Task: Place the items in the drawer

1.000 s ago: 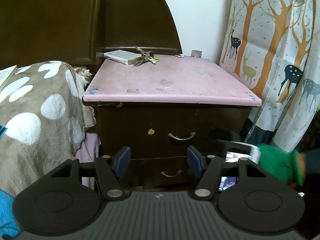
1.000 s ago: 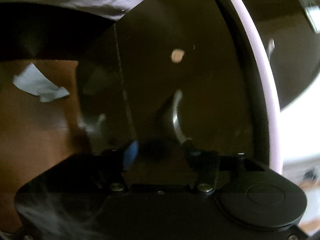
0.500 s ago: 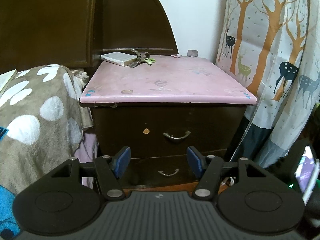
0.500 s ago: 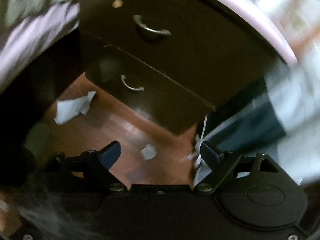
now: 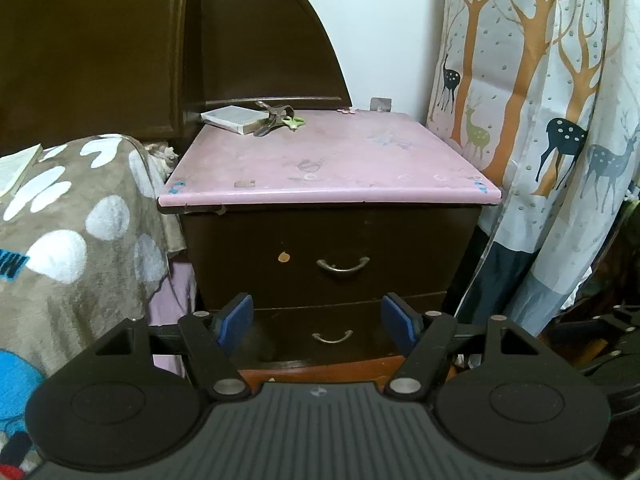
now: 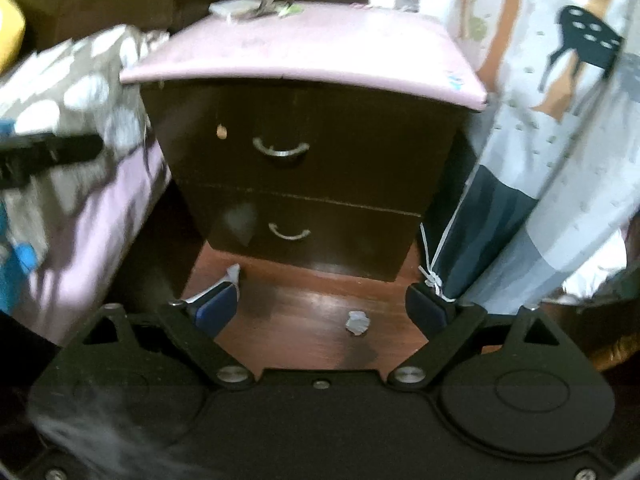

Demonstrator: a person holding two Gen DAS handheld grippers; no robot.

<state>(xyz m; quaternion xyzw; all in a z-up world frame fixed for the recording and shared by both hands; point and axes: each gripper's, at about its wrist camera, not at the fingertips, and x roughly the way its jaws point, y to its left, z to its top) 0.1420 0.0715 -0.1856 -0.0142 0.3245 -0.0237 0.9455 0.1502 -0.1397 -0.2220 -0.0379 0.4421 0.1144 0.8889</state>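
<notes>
so the right tool (image 6: 320, 306) has swung around a lot in the last second. a moment ago it was jammed up close to the dark drawer front, tilted sideways; now it's pulled back and level, looking square at the nightstand (image 5: 328, 236) from a bit off. its fingers are spread wide with nothing between them. the left tool (image 5: 320, 320) has barely moved, just drifted back a touch, and its fingers are apart and empty too.

my read: the right one backed off without opening anything, since both drawers sit flush shut. so the task looks like it's basically at the start, and a drawer needs pulling before anything goes in.

counting stuff:
- two drawers, upper drawer (image 5: 340, 252) and lower drawer (image 5: 332, 332), one curved metal handle each
- one small box (image 5: 234, 119) on the pink bench (image 5: 320, 160), way back at about 11 o'clock on the top
- one clip thing with a green bit (image 5: 282, 118) touching the box's right side
- two scraps of paper on the floor (image 6: 304, 320) in the right view, one at 9 o'clock by the left finger, one near the middle

the box and clip are presumably the items to stash, and they're untouched, well apart from both tools. blanket (image 5: 80, 216) on the bed at 9 o'clock, deer curtain (image 5: 552, 120) at 3 o'clock.
</notes>
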